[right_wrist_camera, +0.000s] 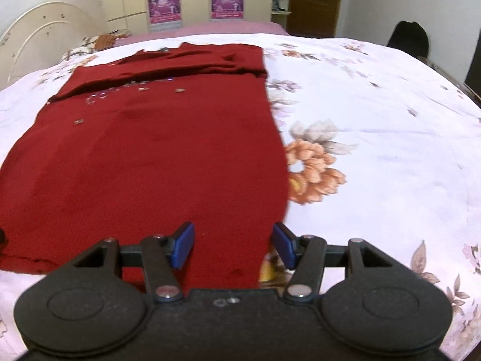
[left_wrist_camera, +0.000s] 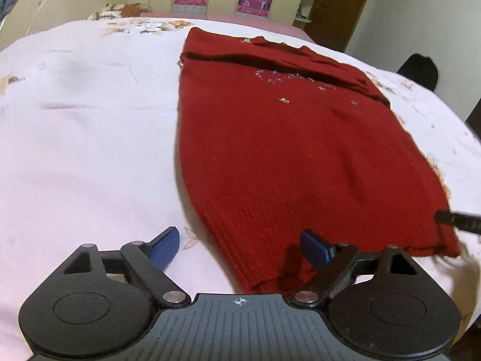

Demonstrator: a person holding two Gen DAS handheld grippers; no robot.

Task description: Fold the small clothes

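Observation:
A dark red knitted sweater (left_wrist_camera: pixel 285 150) (right_wrist_camera: pixel 156 156) with small beads on its chest lies flat on the bed, its sleeves folded across the far end. My left gripper (left_wrist_camera: pixel 240 249) stands open over the near left corner of the ribbed hem, one blue pad on the sheet and the other above the knit. My right gripper (right_wrist_camera: pixel 234 245) is open over the near right corner of the hem, with red cloth lying flat between its blue pads. A black finger of the right gripper (left_wrist_camera: pixel 457 224) shows at the sweater's right edge in the left wrist view.
The bed sheet (left_wrist_camera: pixel 90 150) (right_wrist_camera: pixel 375 150) is pale pink with printed flowers. A cream headboard (right_wrist_camera: pixel 39 30) stands at the far left, with patterned pillows (left_wrist_camera: pixel 126 10), a wardrobe with pink posters (right_wrist_camera: pixel 163 6), a brown door (right_wrist_camera: pixel 315 3) and a dark chair back (right_wrist_camera: pixel 410 39) beyond.

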